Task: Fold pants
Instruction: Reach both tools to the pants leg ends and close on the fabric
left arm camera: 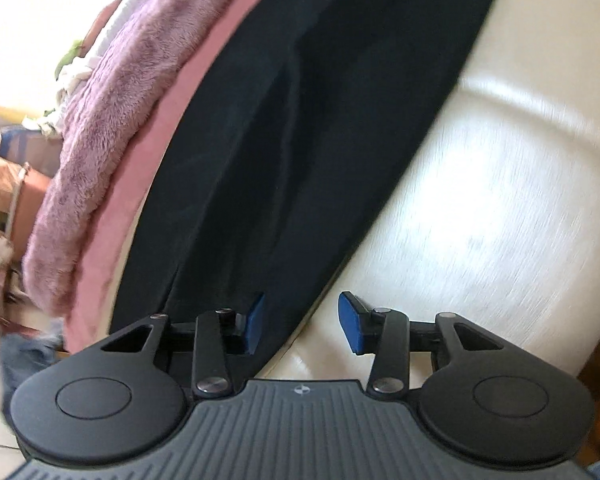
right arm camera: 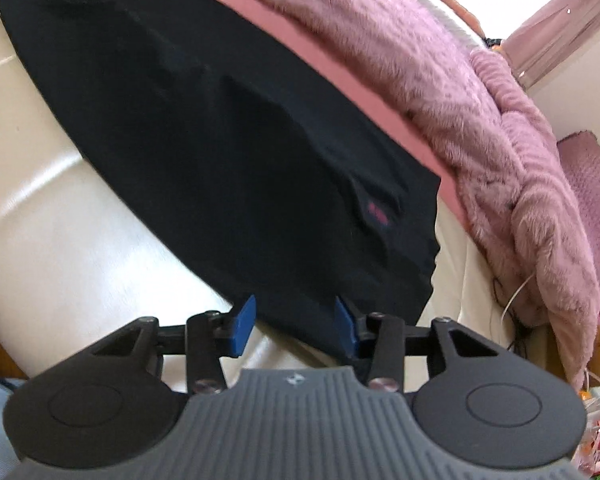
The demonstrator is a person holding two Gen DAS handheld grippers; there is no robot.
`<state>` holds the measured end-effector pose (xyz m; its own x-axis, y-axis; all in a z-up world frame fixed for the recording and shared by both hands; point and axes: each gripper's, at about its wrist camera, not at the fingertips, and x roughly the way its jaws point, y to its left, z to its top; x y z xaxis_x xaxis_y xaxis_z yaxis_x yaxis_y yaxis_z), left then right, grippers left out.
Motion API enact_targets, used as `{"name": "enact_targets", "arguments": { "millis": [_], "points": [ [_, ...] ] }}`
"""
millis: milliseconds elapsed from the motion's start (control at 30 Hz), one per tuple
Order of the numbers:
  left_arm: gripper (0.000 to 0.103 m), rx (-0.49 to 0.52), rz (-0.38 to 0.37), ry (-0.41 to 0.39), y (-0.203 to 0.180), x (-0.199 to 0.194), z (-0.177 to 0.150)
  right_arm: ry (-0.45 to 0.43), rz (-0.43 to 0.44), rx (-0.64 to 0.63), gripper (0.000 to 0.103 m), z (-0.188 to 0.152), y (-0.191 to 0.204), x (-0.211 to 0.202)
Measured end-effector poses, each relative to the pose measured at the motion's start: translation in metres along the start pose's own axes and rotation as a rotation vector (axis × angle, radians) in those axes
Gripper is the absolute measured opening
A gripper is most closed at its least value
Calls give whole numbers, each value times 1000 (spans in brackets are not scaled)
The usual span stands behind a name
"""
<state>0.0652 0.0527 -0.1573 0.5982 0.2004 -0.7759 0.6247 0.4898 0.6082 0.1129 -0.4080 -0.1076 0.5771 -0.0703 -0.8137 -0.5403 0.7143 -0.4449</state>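
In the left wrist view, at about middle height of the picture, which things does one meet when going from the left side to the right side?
Fluffy purple blanket → pink sheet → black pants → cream glossy surface.

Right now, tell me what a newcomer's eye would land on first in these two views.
First, the black pants, laid out long across the cream cushioned surface. Next, the fluffy pink blanket heaped along the pants' far edge. Last, the blue pads: the left gripper and the right gripper each stand parted over the pants' near edge, not yet pinching it.
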Motion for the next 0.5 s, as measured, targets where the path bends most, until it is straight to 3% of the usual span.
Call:
{"name": "enact_targets", "arguments": {
  "millis": [233, 400, 500],
  "points": [
    [49, 132, 138, 31, -12, 15, -2, 23, -8, 7, 40, -12, 2, 8],
    [48, 184, 205, 47, -20, 23, 1, 41, -20, -75, 40, -17, 8, 11],
    [24, 77, 160, 59, -14, 21, 2, 56, -41, -164, 40, -22, 11, 12]
  ]
}}
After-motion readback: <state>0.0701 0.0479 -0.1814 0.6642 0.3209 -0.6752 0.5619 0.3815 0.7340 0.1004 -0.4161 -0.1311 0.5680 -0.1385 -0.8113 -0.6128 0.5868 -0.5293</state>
